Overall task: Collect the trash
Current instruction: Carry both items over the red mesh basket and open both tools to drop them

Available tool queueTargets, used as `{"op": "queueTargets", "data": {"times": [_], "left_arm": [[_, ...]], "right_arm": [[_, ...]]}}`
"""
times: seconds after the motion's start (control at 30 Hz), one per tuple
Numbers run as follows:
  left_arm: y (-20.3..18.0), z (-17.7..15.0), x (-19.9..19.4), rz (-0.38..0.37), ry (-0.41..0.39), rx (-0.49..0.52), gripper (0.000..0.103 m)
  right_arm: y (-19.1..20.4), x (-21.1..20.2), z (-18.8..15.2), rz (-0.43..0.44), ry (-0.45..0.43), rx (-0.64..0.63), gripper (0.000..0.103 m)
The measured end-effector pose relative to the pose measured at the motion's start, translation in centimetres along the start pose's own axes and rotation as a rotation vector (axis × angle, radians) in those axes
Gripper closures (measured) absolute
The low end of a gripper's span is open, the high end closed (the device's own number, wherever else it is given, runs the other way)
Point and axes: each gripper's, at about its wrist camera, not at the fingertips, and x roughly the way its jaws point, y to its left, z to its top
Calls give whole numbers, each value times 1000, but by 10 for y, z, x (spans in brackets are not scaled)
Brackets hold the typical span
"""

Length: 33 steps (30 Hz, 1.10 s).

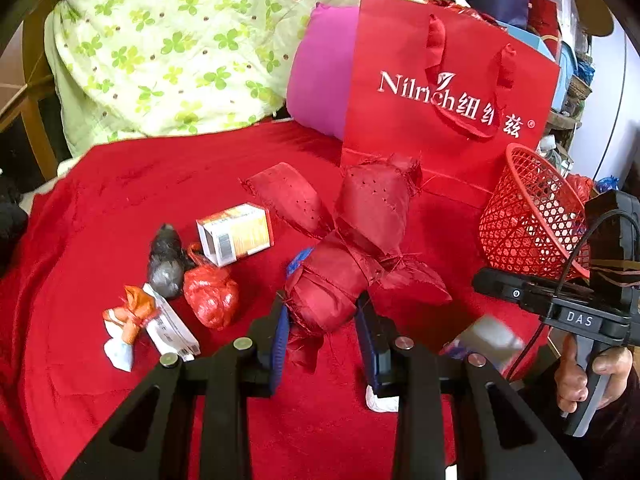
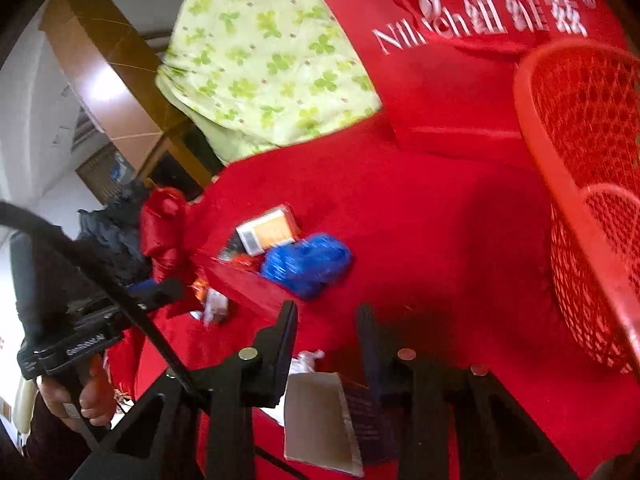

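The left gripper point(image 1: 320, 312) pinches a frayed red cloth bundle point(image 1: 352, 248) above the red bedspread point(image 1: 100, 208); the right gripper point(image 2: 326, 320) clamps a small box point(image 2: 320, 420) beside the red mesh basket point(image 2: 580, 200).

The red paper gift bag point(image 1: 448, 92), standing upper right in the left wrist view, carries white lettering "Nilrich" followed by Chinese characters and an ® mark. On the right tool point(image 1: 496, 322) at the right edge, a small plate reads "DAS".
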Motion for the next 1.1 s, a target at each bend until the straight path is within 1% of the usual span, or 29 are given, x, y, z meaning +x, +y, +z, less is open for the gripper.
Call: {"op": "queueTargets", "data": {"times": [0.1, 0.17, 0.2, 0.23, 0.27, 0.3, 0.33, 0.4, 0.47, 0.53, 0.6, 0.67, 0.7, 0.73, 0.77, 0.8, 0.9, 0.97, 1.0, 1.07, 1.1], "left_arm": [[-1, 4, -9, 25, -23, 10, 69], [1, 4, -11, 44, -33, 0, 69], [3, 2, -12, 46, -31, -10, 69], [7, -1, -11, 45, -24, -29, 69], [9, -3, -11, 44, -16, -41, 69], [12, -6, -11, 45, -8, -51, 69], [14, -9, -12, 48, -6, -54, 69], [18, -14, -17, 53, -15, -61, 69], [23, -17, -24, 50, -30, -75, 69], [28, -19, -30, 47, -42, -87, 69], [30, -20, -34, 39, -50, -96, 69], [30, -20, -37, 31, -55, -102, 69], [30, -21, -39, 26, -56, -102, 69], [29, -21, -39, 23, -56, -101, 69], [27, -20, -40, 23, -57, -99, 69], [26, -20, -42, 21, -59, -97, 69], [20, -10, -49, -4, -65, -97, 69], [10, 1, -57, -13, -87, -65, 69], [2, 7, -60, -16, -98, -44, 69], [-20, 25, -68, -40, -123, 9, 69], [-32, 35, -70, -57, -134, 33, 68]], "right_arm": [[4, 2, -1, 4, 23, 2, 70], [7, 3, -1, 39, 44, 14, 69], [9, 1, -1, 51, 51, 12, 61], [10, -3, -3, 55, 41, 2, 32], [10, -8, -5, 48, 20, -1, 20], [9, -15, -7, 29, -17, -4, 13], [10, -22, -9, 30, -28, -7, 13], [12, -27, -14, 57, -8, -16, 13], [16, -29, -21, 61, 3, -48, 13], [27, -23, -37, 29, 40, -111, 13], [32, -9, -52, -51, 98, -155, 16], [33, 13, -62, -158, 159, -189, 43], [31, 19, -63, -181, 172, -195, 55], [32, 18, -62, -199, 143, -203, 57], [32, 13, -59, -193, 122, -200, 57], [32, 8, -56, -175, 102, -189, 58], [34, -21, -43, -117, -15, -158, 58], [35, -51, -32, -68, -123, -132, 58], [32, -74, -24, -45, -194, -106, 58], [25, -104, -16, -40, -280, -77, 58], [18, -125, -10, -59, -331, -63, 58]]}}
